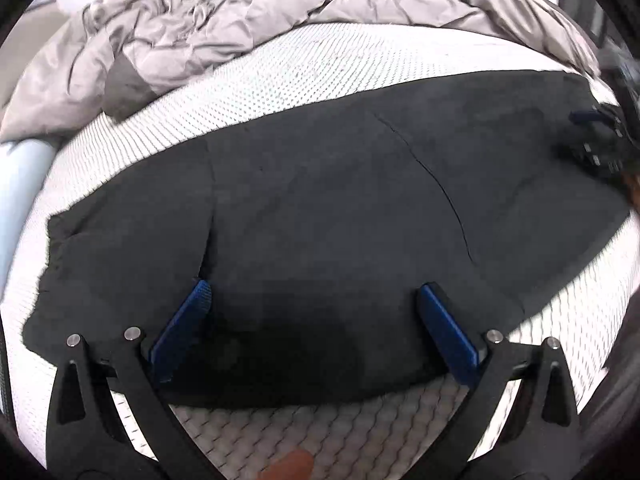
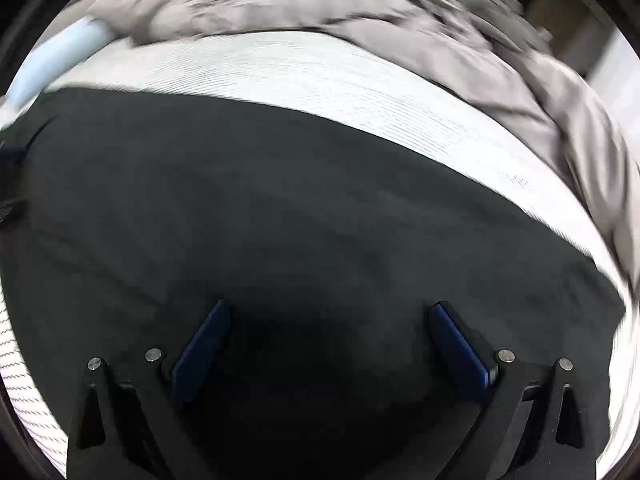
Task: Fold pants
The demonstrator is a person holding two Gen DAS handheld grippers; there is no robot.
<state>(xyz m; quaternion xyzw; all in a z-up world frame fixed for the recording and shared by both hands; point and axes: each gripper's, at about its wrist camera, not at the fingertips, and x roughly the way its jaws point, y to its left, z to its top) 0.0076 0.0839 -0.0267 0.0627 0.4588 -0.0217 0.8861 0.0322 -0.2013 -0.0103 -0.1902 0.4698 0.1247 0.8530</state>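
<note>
Dark grey pants (image 1: 320, 208) lie flat across a white mesh mattress (image 1: 304, 68), folded lengthwise, with a seam line curving down the middle. My left gripper (image 1: 316, 292) hovers open over the near edge of the pants, its blue pads (image 1: 180, 332) spread wide with nothing between them. In the right wrist view the same pants (image 2: 280, 220) fill most of the frame, blurred by motion. My right gripper (image 2: 330, 312) is open just above the cloth. The right gripper (image 1: 596, 136) also shows at the far right of the left wrist view, over the pants' end.
A crumpled grey duvet (image 1: 224, 20) is heaped along the far side of the mattress; the duvet (image 2: 440, 40) also shows in the right wrist view. A pale blue roll (image 1: 20, 184) lies at the left edge. A fingertip (image 1: 292, 466) shows at the bottom.
</note>
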